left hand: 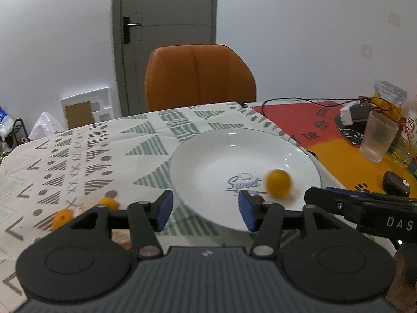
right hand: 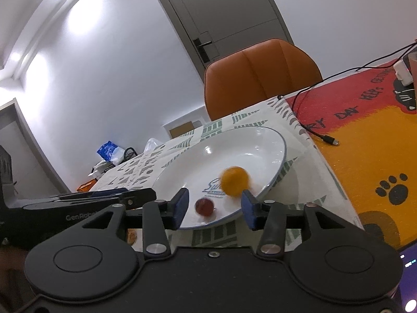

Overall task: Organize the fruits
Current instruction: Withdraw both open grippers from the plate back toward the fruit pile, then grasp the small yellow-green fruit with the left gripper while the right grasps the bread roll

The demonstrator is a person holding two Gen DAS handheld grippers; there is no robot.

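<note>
A white plate (left hand: 208, 143) printed "Sweet" lies on the patterned cloth. A blurred orange fruit (left hand: 278, 184) sits in the plate, right of the lettering. My left gripper (left hand: 206, 208) hovers open at the plate's near rim, its blue pads (left hand: 164, 210) holding nothing. Two small oranges (left hand: 62, 217) (left hand: 109, 203) rest on the cloth to its left. In the right wrist view, my right gripper (right hand: 215, 208) stands open over the plate (right hand: 260, 130). A small red fruit (right hand: 204, 206) lies in the plate between its fingers, touching neither. The orange fruit (right hand: 234, 181) is just beyond.
An orange chair (left hand: 198, 75) stands behind the table. On the red and yellow mat (left hand: 325, 135) to the right are a frosted cup (left hand: 378, 140), a charger (left hand: 351, 113) with a black cable (right hand: 312, 127) and a dark device (left hand: 396, 182).
</note>
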